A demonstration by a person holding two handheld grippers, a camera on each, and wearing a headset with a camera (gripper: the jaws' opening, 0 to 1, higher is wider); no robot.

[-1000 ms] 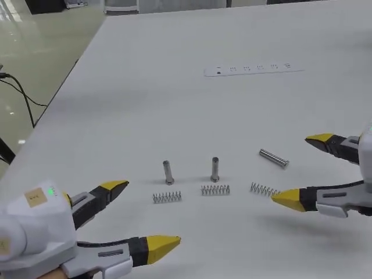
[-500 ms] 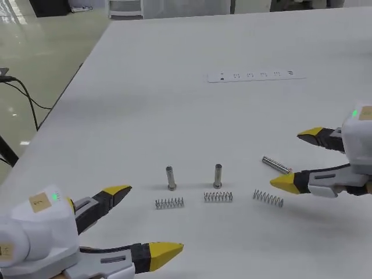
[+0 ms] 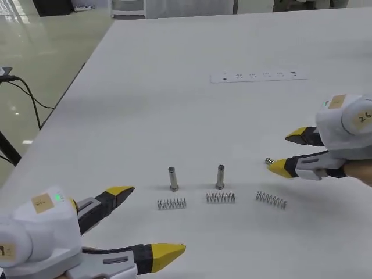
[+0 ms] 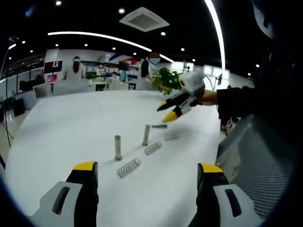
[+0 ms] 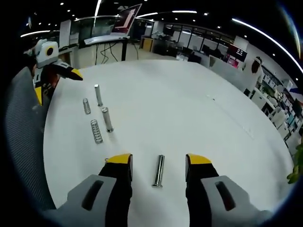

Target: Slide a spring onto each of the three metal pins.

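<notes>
- The left gripper [image 3: 145, 221] is hovering over the white table [image 3: 174, 104] close to its near edge. Its yellow-tipped fingers [image 3: 119, 190] are standing wide apart and gripping nothing.
- The right gripper [image 3: 286, 151] is hanging low over the table towards its right edge. Its fingers [image 3: 280, 168] are spread open on either side of the lying pin [image 3: 269, 161].
- In the right gripper view, that pin is showing in the gap between the two fingertips, clear of both. Whether the fingertips are touching the table is impossible to tell.
- The first upright pin [image 3: 173, 178] and the second upright pin [image 3: 220, 176] are standing side by side on the table between the two grippers. Both are bare of any spring.
- Three springs are lying flat in a row on the near-edge side of the pins. The left spring [image 3: 171, 204] is resting just in front of the first upright pin, and the middle spring [image 3: 220, 198] just in front of the second.
- The right spring [image 3: 271, 200] is lying slightly askew, near the right gripper's closer fingertip but apart from it.
- A power strip [image 3: 258, 76] is sitting flush in the tabletop towards the far edge.
- A dark cable [image 3: 26, 102] is trailing over the glossy floor [image 3: 35, 46] beyond the table's left edge.
</notes>
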